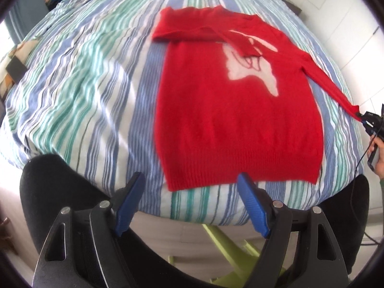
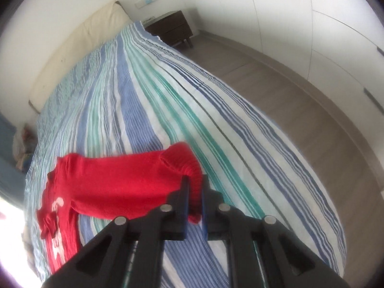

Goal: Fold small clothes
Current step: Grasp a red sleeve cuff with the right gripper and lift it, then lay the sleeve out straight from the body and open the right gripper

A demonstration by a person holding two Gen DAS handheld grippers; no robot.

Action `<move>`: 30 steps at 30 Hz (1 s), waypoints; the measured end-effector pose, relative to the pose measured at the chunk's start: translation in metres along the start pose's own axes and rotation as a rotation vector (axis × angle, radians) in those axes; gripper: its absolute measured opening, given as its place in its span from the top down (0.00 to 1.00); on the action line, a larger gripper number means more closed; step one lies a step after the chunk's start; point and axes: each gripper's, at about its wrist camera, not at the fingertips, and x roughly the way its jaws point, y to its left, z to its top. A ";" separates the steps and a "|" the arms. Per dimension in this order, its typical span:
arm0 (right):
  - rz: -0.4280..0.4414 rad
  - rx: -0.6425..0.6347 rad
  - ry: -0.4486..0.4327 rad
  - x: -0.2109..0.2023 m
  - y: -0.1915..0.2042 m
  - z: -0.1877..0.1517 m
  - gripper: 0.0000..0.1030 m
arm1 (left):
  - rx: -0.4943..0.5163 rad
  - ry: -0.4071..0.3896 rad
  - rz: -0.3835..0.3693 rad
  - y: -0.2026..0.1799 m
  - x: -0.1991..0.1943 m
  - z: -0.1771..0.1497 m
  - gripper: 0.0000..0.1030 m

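Observation:
A small red sweater (image 1: 223,120) with a white figure on its chest lies flat on the striped bedspread (image 1: 91,76). Its one sleeve is folded across the chest. The other sleeve (image 1: 328,76) is stretched out to the right, and my right gripper (image 1: 362,117) is shut on its cuff. The right wrist view shows the ribbed cuff (image 2: 189,168) pinched between my right gripper (image 2: 194,187) pads, with the sleeve pulled taut above the bed. My left gripper (image 1: 192,182) hangs open just over the sweater's hem, its blue pads spread wide with nothing between them.
The bed's near edge runs below the hem, with a green frame (image 1: 225,247) under it. A dark nightstand (image 2: 171,27) stands by the headboard (image 2: 72,55). Grey floor (image 2: 300,100) and white wardrobe doors lie right of the bed. A person's hand (image 1: 380,160) holds the right gripper.

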 end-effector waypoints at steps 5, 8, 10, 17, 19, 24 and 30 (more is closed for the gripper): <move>0.007 0.109 0.045 0.023 -0.036 -0.013 0.93 | 0.033 0.012 0.033 -0.003 0.002 -0.008 0.22; 0.040 0.190 0.055 0.032 -0.055 -0.020 0.94 | 0.007 0.039 0.043 0.007 0.008 -0.015 0.22; 0.055 0.205 0.063 0.035 -0.058 -0.019 0.94 | -0.015 0.052 0.049 0.013 0.011 -0.019 0.22; 0.107 0.287 0.052 0.021 -0.075 -0.021 0.92 | -0.044 0.067 0.058 0.025 0.014 -0.025 0.22; 0.061 0.261 0.035 0.010 -0.070 -0.019 0.87 | -0.038 0.068 0.059 0.024 0.015 -0.023 0.22; 0.029 0.055 -0.030 -0.009 -0.028 -0.009 0.86 | -0.019 0.058 0.058 0.014 0.016 -0.014 0.19; 0.009 0.009 0.114 0.032 -0.019 -0.029 0.84 | 0.036 0.029 0.094 0.008 0.008 -0.007 0.12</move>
